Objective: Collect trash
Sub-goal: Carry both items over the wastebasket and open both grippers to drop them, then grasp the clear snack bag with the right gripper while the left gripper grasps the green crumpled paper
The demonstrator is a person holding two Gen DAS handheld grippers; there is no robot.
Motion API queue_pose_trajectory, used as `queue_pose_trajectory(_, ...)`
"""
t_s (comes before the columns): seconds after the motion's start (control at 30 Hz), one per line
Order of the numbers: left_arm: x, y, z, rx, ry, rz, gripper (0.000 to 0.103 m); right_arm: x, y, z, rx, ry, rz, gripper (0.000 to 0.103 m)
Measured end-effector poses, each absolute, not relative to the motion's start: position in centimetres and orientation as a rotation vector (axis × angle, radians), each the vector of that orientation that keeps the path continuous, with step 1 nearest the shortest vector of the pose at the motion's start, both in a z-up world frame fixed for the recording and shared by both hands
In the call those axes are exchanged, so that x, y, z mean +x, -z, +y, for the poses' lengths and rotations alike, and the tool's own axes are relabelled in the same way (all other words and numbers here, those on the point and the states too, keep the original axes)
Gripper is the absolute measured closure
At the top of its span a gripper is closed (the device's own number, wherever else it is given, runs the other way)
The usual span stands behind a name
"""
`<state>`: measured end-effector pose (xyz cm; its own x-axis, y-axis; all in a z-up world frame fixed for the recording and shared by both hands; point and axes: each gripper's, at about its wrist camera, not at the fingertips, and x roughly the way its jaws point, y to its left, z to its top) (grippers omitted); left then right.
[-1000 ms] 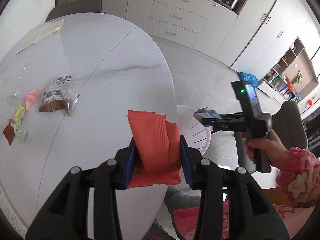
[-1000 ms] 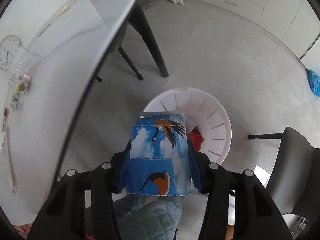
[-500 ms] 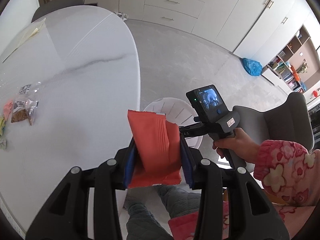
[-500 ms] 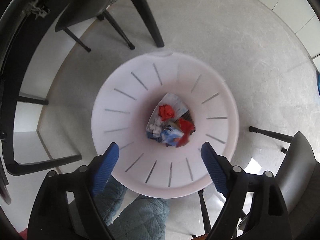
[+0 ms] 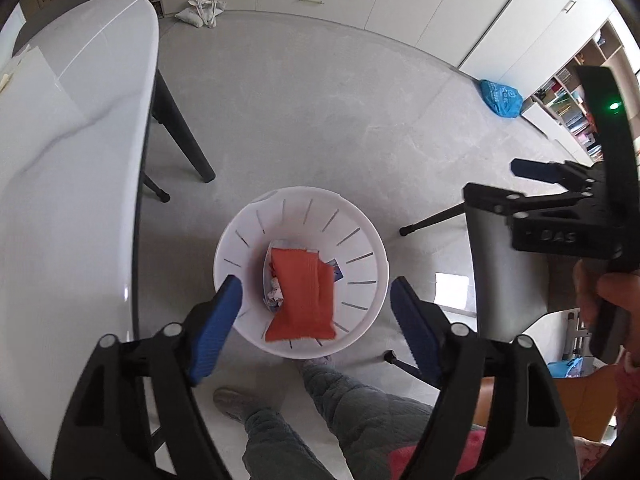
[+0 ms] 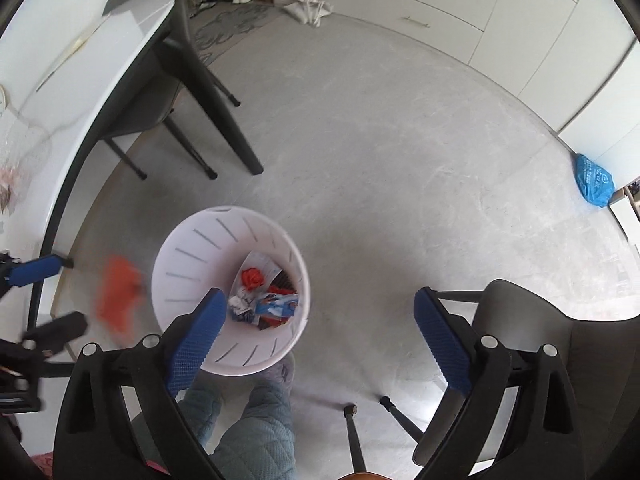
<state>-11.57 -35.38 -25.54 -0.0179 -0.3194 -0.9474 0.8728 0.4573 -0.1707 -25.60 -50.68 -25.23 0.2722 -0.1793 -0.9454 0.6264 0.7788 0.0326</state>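
Left wrist view: the left tongs [image 5: 314, 312] are spread wide now and grip nothing, where half a second ago they were clamped on the red wrapper [image 5: 303, 294]. That wrapper is loose, hanging right over the mouth of the white bin [image 5: 362, 236] between the blue pads [image 5: 218, 320], so I'd say it's mid-drop and this piece is basically binned. The right tongs [image 5: 496, 184] poke in from the right edge, open too, off to the side of the bin. Right wrist view: the right tongs [image 6: 316, 344] are also wide open and empty; the blue bird packet [image 6: 276, 306] they carried a second ago now lies in the bin [image 6: 180, 240] on the crumpled pile. The red wrapper [image 6: 118, 298] shows here as a blurred smear just left of the bin rim, near the left tongs [image 6: 46, 294], so can't tell from this angle if it clears the rim. Bits of trash [image 6: 10, 184] are left on the worktop [image 6: 48, 92], so my guess is both tongs head back there.
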Motion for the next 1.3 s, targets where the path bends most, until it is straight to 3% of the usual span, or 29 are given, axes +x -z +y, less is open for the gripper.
queue_pose_trajectory(0.3, -12.7, 27.9, -36.9, 0.587, 0.993, 1.301, 0.014, -26.6, 23.5, -52.2, 0.490, 0.564, 1.137, 0.009)
queue_pose_trajectory(0.6, -11.5, 20.9, -33.5, 0.425, 0.949, 1.215, 0.014, -24.6, 19.4, -50.1, 0.476, 0.487, 1.076, 0.009)
queue_pose_trajectory(0.7, -9.3, 17.1, -29.7, 0.364, 0.865, 1.148, 0.011, -22.5, 16.9, -47.8, 0.434, 0.411, 1.032, 0.002)
queue_pose_trajectory(0.87, -5.0, 12.5, -21.4, 0.248, 0.677, 1.064, 0.008, -17.1, 14.2, -42.9, 0.315, 0.271, 1.008, 0.002)
queue_pose_trajectory(1.3, 4.7, 10.2, -2.0, 0.137, 0.377, 1.020, 0.008, -0.1, 13.5, -25.1, 0.085, -0.122, 1.023, 0.002)
